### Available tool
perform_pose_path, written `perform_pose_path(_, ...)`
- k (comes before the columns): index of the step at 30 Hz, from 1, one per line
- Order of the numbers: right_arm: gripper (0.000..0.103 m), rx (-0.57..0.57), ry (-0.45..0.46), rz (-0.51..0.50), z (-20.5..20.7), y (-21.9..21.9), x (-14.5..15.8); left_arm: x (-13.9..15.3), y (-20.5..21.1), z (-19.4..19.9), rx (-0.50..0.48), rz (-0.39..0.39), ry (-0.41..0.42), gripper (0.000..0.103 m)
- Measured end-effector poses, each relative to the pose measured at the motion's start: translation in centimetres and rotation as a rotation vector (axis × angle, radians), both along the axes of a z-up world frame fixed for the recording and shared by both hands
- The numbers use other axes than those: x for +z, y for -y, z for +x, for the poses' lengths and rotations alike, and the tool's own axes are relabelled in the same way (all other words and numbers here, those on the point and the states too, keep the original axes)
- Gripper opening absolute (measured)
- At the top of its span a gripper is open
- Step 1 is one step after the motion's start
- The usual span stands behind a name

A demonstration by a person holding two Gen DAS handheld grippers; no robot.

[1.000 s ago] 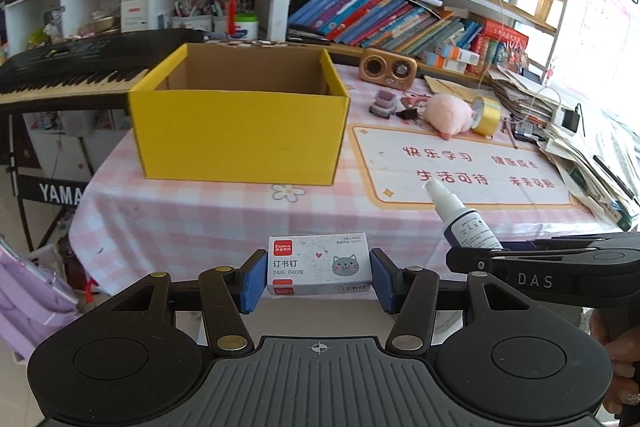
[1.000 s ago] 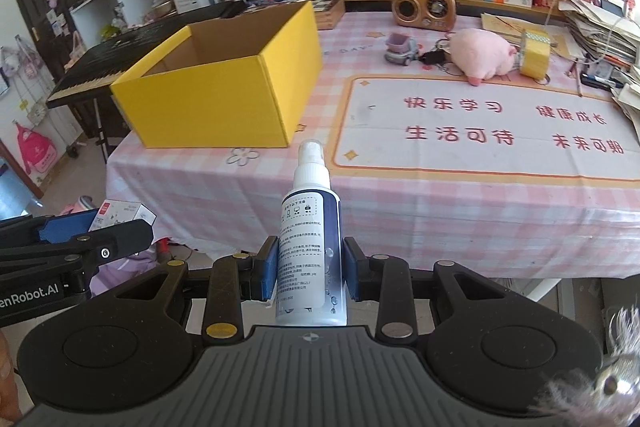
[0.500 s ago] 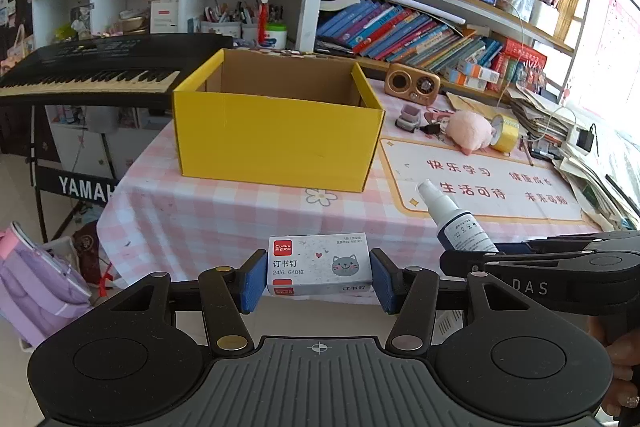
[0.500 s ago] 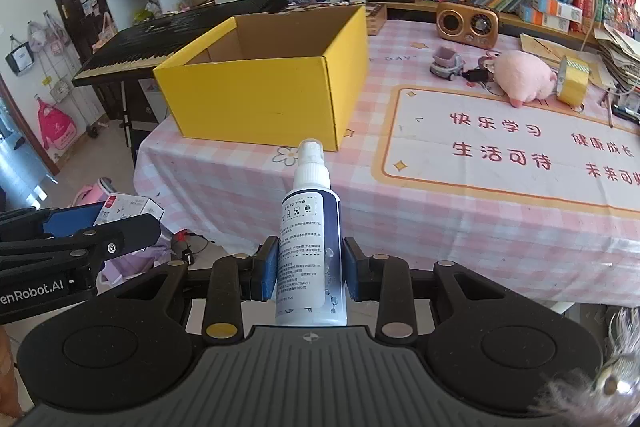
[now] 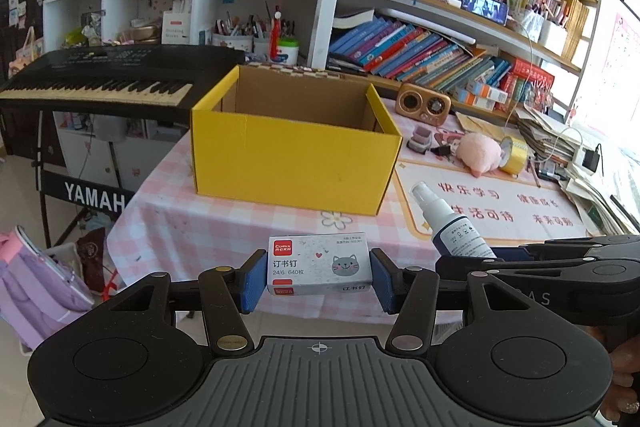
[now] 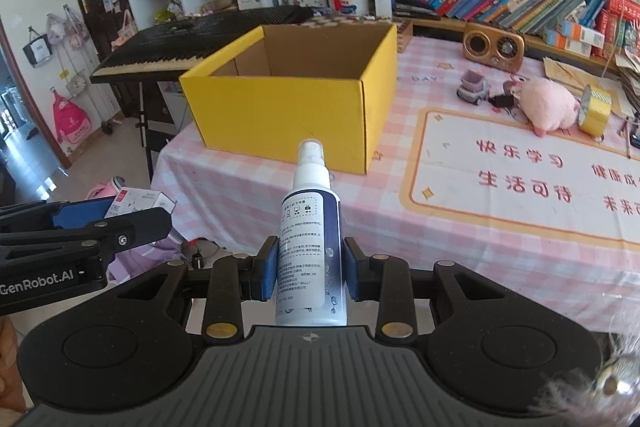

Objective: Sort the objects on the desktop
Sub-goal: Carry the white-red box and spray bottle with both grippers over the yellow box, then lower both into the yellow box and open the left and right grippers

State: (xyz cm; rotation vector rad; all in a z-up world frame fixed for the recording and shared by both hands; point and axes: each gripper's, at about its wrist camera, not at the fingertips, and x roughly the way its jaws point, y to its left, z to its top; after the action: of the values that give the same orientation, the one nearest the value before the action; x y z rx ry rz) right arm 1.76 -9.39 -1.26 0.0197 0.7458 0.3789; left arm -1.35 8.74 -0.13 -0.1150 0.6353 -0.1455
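Note:
My left gripper is shut on a small white staple box with a cat face printed on it, held crosswise between the blue pads. My right gripper is shut on a white spray bottle with a dark blue label, nozzle pointing away from me. Both hang in front of the table's near edge. An open yellow cardboard box stands on the pink checked tablecloth, beyond both grippers; its inside looks bare. The bottle also shows at the right of the left wrist view.
On the table right of the yellow box lie a pink plush toy, a yellow tape roll, a small toy car and a wooden radio. A black keyboard stands left of the table. Bookshelves rise behind.
Both grippers have drawn back from the table and tilted up a little, so the yellow box looks farther and more shelving shows. Both grips are unchanged.

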Motion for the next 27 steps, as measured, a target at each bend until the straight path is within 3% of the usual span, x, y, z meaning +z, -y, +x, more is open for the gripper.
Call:
perform_pose_path(11, 0.031, 0.045, 0.106, 0.045, 3.9, -0.8, 3.3, 2.7, -0.5, 3.3, 0.004, 0.041, 0.092, 0.053)
perform_pose_path(20, 0.031, 0.050, 0.193, 0.075, 11.9, -1.4, 6.4, 5.3, -1.3, 9.8, 0.024, 0.073, 0.159, 0.053)
perform_pose_path(27, 0.031, 0.082, 0.201, 0.071, 19.0, -2.3, 7.2, 5.0, -1.1, 15.8, 0.031, 0.097, 0.158, 0.053)
